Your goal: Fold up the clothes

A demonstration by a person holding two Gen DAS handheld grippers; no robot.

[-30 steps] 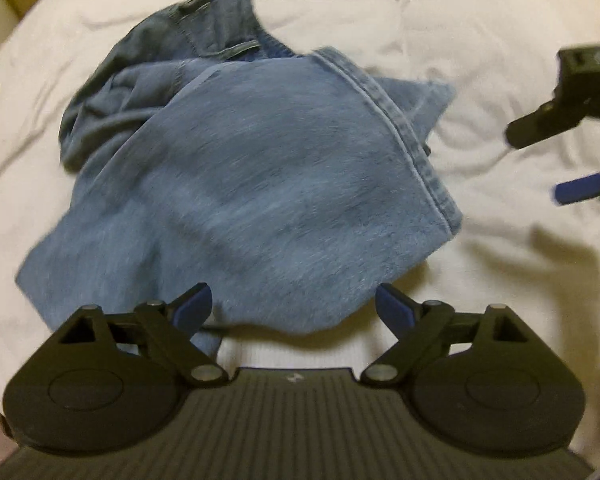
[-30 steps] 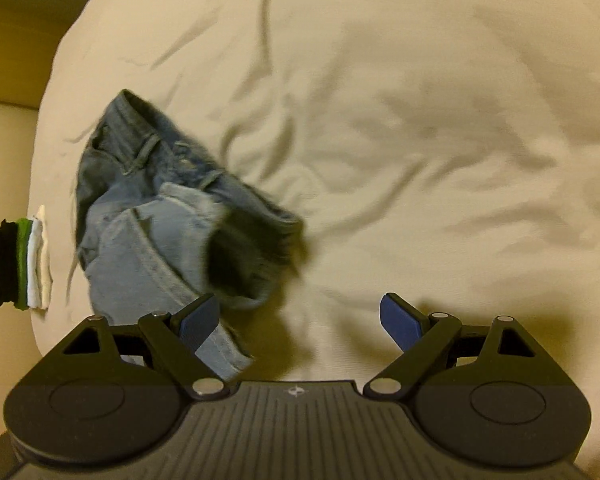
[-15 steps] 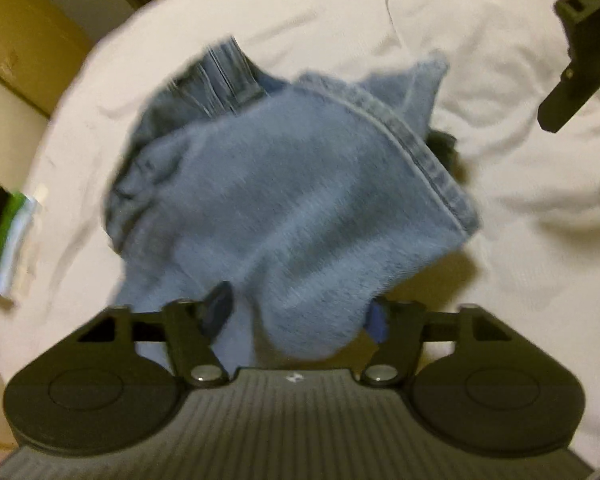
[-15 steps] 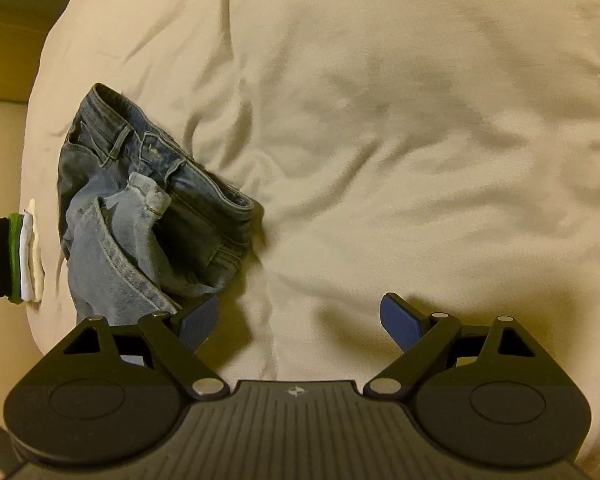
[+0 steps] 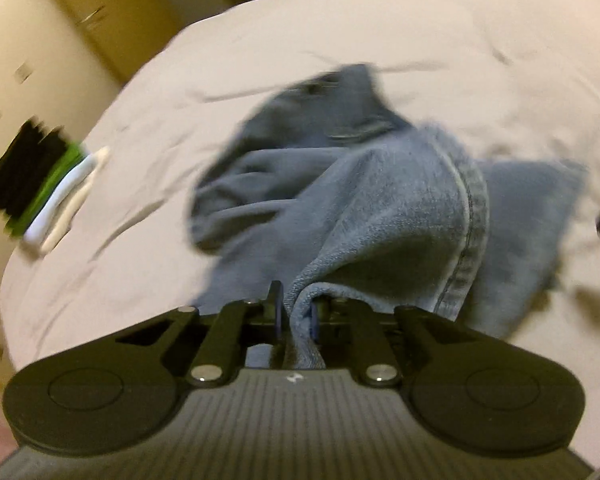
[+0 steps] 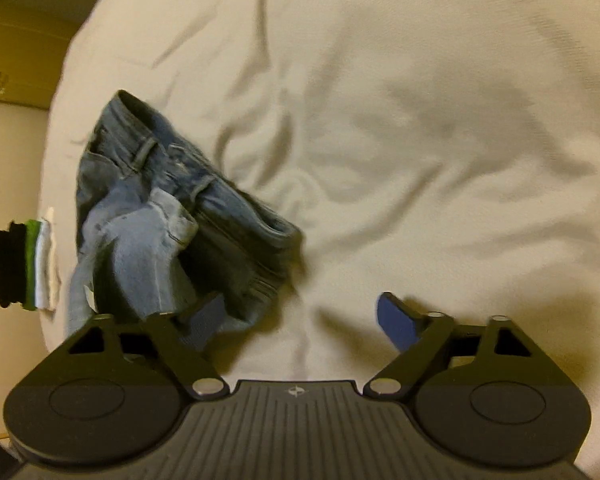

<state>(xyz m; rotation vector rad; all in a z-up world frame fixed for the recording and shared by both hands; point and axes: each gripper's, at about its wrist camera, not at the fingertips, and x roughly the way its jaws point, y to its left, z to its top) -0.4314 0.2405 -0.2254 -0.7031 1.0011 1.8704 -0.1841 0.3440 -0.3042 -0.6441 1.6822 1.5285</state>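
Left wrist view shows your left gripper (image 5: 296, 316) closing on a fold of the jeans (image 5: 380, 208) mid-frame on the bed (image 5: 460, 40), its right pad hidden, while your right gripper (image 6: 300, 320) is closing over bare sheet.

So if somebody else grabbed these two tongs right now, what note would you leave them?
Left tongs: closing, a fold of the jeans pinched between them.
Right tongs: empty, closing, over the bedsheet beside the jeans.
Jeans: crumpled heap on the bed, waistband on the far side. A stack of folded clothes sits at the bed's edge.
Done: one grip taken. Left: probably spread the jeans flat, fold them, add to the stack.
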